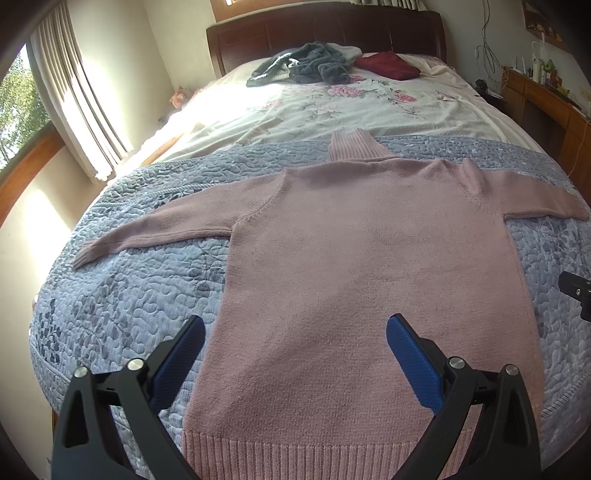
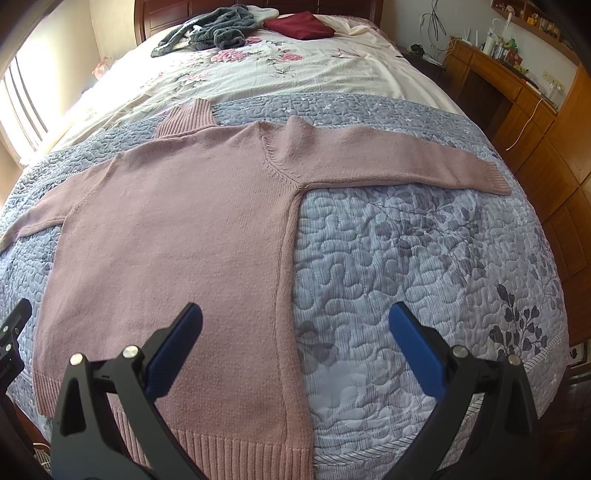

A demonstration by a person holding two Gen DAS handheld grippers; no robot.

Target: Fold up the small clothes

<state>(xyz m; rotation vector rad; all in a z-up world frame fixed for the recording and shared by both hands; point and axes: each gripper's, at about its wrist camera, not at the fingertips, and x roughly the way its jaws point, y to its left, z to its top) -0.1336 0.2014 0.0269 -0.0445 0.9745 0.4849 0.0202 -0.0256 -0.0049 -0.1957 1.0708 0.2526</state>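
Pink knit sweater (image 1: 369,266) lies flat at the bed's (image 2: 424,258) foot edge, unfolded.
Both grippers, left gripper (image 1: 295,343) and right gripper (image 2: 295,332), hover with jaws wide; first fold likely needs a sleeve grasped.

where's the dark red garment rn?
The dark red garment lies folded at the far end of the bed by the headboard, just right of the grey clothes pile, well beyond the pink sweater.
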